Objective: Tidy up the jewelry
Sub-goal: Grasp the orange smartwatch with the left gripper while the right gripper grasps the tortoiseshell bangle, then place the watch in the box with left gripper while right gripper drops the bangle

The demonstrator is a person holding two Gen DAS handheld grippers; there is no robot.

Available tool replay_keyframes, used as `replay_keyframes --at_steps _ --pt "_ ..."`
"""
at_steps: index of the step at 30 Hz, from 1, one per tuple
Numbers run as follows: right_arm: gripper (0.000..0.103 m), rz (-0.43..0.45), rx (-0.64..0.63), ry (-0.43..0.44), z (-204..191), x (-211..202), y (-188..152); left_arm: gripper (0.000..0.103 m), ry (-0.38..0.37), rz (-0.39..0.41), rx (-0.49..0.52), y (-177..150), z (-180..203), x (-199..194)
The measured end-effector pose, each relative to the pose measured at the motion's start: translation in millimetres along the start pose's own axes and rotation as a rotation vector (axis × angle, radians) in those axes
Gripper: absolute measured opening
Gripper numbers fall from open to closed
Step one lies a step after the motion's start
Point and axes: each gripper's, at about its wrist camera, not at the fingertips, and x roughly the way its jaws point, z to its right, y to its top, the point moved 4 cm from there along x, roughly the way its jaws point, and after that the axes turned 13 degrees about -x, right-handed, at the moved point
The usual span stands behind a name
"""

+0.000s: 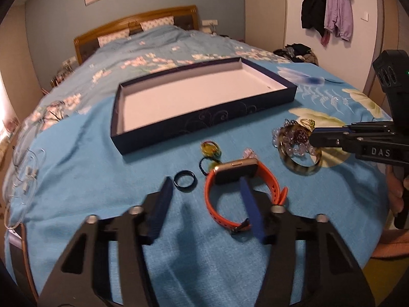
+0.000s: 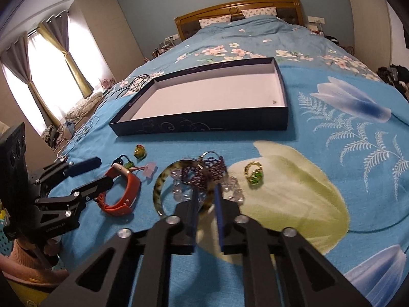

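Observation:
An empty dark blue tray (image 1: 204, 122) with a white floor lies on the blue bedspread; it also shows in the right wrist view (image 2: 204, 125). In front of it lie an orange smartwatch (image 1: 237, 179), a dark ring (image 1: 185, 181), a yellow-green ring (image 1: 211, 149), a tortoiseshell bangle (image 1: 299, 166) and bead bracelets (image 1: 296, 138). My left gripper (image 1: 204, 183) is open, its right finger inside the watch band. My right gripper (image 2: 205, 192) is nearly closed, its fingers either side of the bangle's (image 2: 159, 186) near rim. A gold-green ring (image 2: 253, 174) lies to its right.
White and black cables (image 2: 84, 128) lie on the bed left of the tray. The headboard (image 2: 237, 12) is far behind. Jackets (image 1: 327, 10) hang on the wall at right. The bed's near edge is just below both grippers.

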Motion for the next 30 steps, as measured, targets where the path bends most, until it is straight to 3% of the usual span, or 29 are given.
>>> replay_keyframes --at_steps 3,6,13,16,20,24,30 --pt "0.005 0.002 0.005 0.0 2.8 -1.5 0.1 0.027 -0.033 -0.038 -0.016 -1.7 -0.8 4.3" --pt "0.004 0.015 -0.009 0.0 2.7 -5.4 2.6 0.022 -0.06 -0.066 -0.024 -2.2 -0.4 6.6" --pt "0.005 -0.017 -0.088 -0.029 -1.5 -5.9 6.0 0.021 -0.067 -0.103 0.005 -1.4 2.8 11.6" --pt "0.01 -0.046 -0.102 -0.029 -2.6 -0.6 3.6 0.023 -0.067 -0.109 0.012 -1.1 3.3 13.1" --pt "0.007 -0.05 -0.111 -0.031 -2.4 1.2 3.7 0.017 -0.072 -0.117 0.004 0.7 4.0 14.9" --pt "0.005 -0.042 -0.119 -0.03 -3.9 -0.3 3.7 0.008 -0.06 -0.112 -0.024 2.9 -0.7 15.0" --pt "0.005 0.014 -0.102 -0.008 -0.5 -15.8 13.9 0.008 -0.059 -0.094 -0.063 6.8 -4.7 7.0"
